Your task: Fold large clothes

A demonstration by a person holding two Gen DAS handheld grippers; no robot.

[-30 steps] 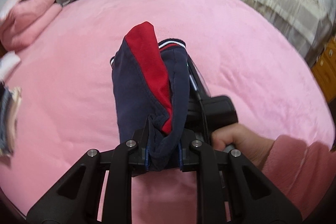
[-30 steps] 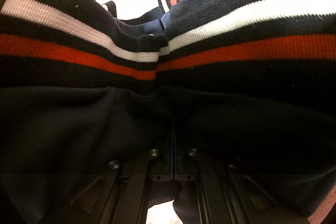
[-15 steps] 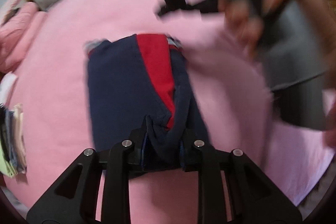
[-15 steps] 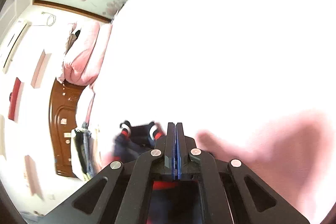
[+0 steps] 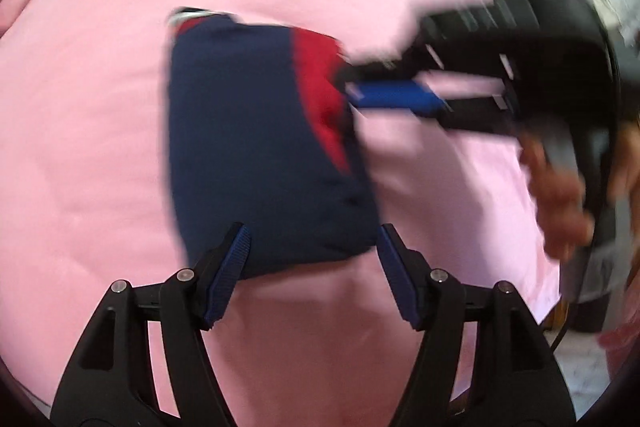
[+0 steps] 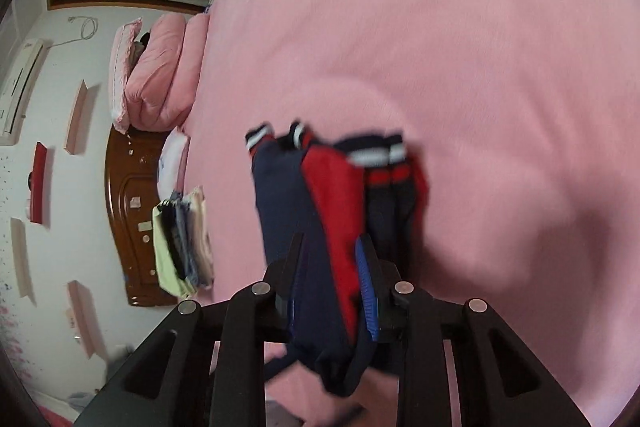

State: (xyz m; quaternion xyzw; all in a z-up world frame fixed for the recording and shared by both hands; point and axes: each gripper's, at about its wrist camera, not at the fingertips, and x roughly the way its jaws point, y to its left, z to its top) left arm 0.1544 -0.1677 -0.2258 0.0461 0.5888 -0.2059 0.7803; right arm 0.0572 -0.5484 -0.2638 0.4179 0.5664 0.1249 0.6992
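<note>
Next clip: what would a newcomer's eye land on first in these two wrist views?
The folded navy and red garment, lying mid-frame on the pink bedspread. The left gripper stands open astride its near edge, having just opened; the right gripper reaches its red side, jaws likewise just opening with the fabric between them. A stack of folded clothes sits at the bed's edge.

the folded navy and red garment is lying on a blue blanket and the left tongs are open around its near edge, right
Not quite: the blanket is pink, not blue, as the left wrist view shows. The folded navy and red garment does lie on it, with the left tongs open around its near edge.
</note>
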